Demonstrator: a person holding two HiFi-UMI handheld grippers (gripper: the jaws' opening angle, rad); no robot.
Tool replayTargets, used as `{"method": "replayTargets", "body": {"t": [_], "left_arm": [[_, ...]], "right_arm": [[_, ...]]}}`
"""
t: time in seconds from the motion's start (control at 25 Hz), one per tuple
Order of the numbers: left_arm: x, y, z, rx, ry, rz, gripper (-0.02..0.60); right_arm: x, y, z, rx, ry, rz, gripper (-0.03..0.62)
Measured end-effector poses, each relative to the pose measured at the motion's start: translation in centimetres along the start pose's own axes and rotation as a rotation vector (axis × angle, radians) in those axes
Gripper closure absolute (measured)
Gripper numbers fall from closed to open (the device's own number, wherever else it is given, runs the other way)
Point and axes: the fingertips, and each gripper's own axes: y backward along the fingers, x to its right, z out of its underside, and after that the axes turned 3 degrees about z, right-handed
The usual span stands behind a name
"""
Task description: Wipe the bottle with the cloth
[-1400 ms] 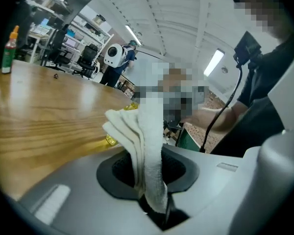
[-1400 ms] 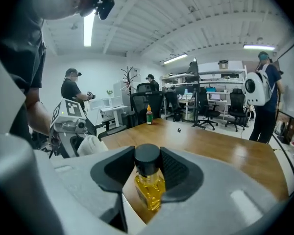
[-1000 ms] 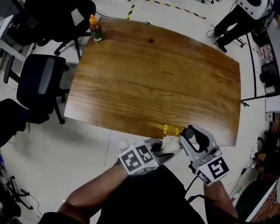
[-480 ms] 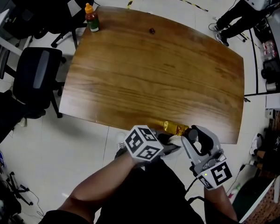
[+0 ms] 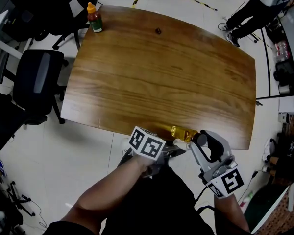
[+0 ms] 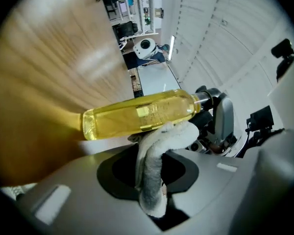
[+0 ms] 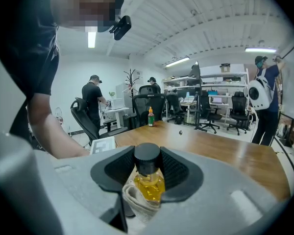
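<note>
Right now I'm squeezing the cloth (image 6: 154,170) in the left gripper (image 5: 175,151). The jaws are pinching tight on it, so a fold is sticking out ahead of them. The tip of that fold is pressing against the side of the bottle (image 6: 142,114), just in front of the jaws and up near its neck.

The right gripper (image 7: 148,169) is clamping the bottle at its black cap (image 7: 147,152) end. The bottle is pointing straight away from that gripper, lying level over the near edge of the table (image 5: 161,77) with yellow liquid showing inside. The left gripper is sitting just beside the right one. Way out past both, a sauce bottle (image 5: 92,17) is standing at the far corner.
</note>
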Motion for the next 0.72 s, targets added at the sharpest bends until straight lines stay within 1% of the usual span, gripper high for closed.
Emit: {"method": "replayTargets", "body": {"t": [0.16,0.24,0.36,0.44,0.52,0.64,0.72], "left_arm": [[-1.6,0.2,0.4,0.022,0.195,-0.008,0.48],[-2.5,0.3,0.6,0.028,0.26,-0.03,0.48],[-4.1,0.7,1.1,0.028,0.312,-0.091,0.48],[-5.1,0.8,1.4,0.03,0.35,-0.113,0.48],[-5.8,0.9,1.7,0.039,0.399,-0.117,0.48],[-6.3,1.0,2.1,0.068,0.468,-0.098,0.48],[-6.3,1.0,2.1,0.082,0.481,-0.092,0.48]], "right_arm": [[0.0,0.0,0.0,0.004,-0.001,0.0,0.448],[0.1,-0.1,0.1,0.004,-0.002,0.001,0.448],[0.2,-0.2,0.1,0.004,-0.007,0.0,0.448],[0.1,-0.2,0.1,0.004,-0.007,-0.002,0.448],[0.1,-0.2,0.0,0.005,-0.007,-0.004,0.448],[0.1,-0.2,0.0,0.009,-0.008,-0.005,0.448],[0.1,-0.2,0.0,0.011,-0.011,-0.003,0.448]]}}
